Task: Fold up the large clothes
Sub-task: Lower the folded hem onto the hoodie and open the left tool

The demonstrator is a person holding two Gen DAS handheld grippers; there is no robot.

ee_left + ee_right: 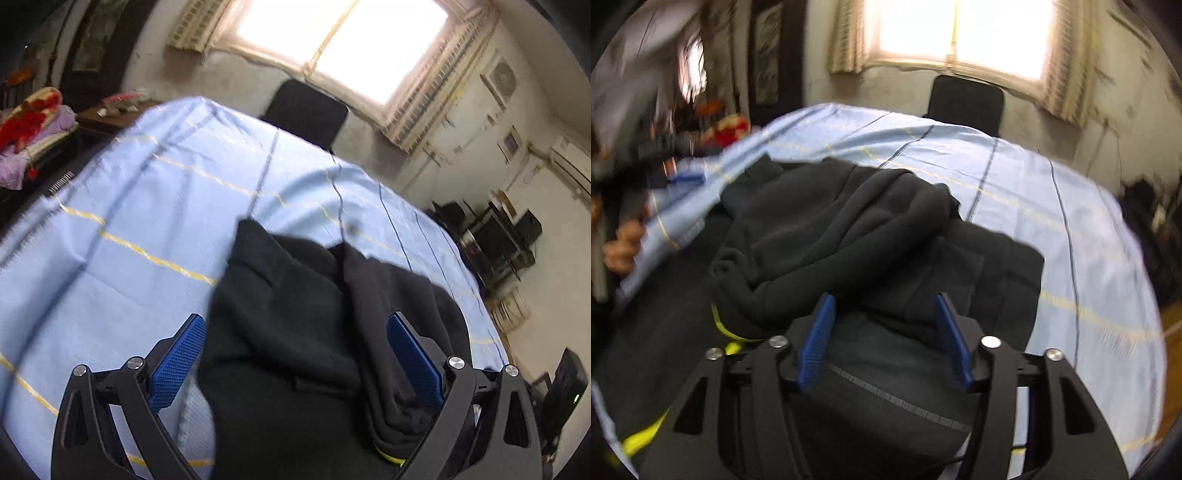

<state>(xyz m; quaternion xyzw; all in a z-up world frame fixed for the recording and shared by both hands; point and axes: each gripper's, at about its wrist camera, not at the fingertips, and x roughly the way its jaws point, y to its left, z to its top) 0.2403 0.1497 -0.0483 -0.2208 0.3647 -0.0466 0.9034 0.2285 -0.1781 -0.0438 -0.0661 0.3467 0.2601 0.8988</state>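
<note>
While the dark garment (857,229) lies in a loose, rumpled heap on the near part of the tabletop, it spreads across a light blue checked cloth (147,206) that covers the whole surface. A yellow-green trim (733,345) shows at its near left edge, and a dashed grey strip crosses the flatter panel nearest the right gripper (884,341). The heap's long axis appears to run from near left to far right in the right wrist view, though blur leaves the exact outline uncertain. Both sets of fingers stand spread, with no fabric pinched between the blue pads. The right gripper hovers over the near edge of the garment, which extends directly ahead of and beneath it, so this hand is judged the better placed for the next grasp. The left gripper (295,363) frames a bunched fold that rises between its fingers, with bare cloth to its left. Whether that fold touches the pads cannot be told. Beyond the far edge stands a black chair (966,101) under a bright window (960,29).
</note>
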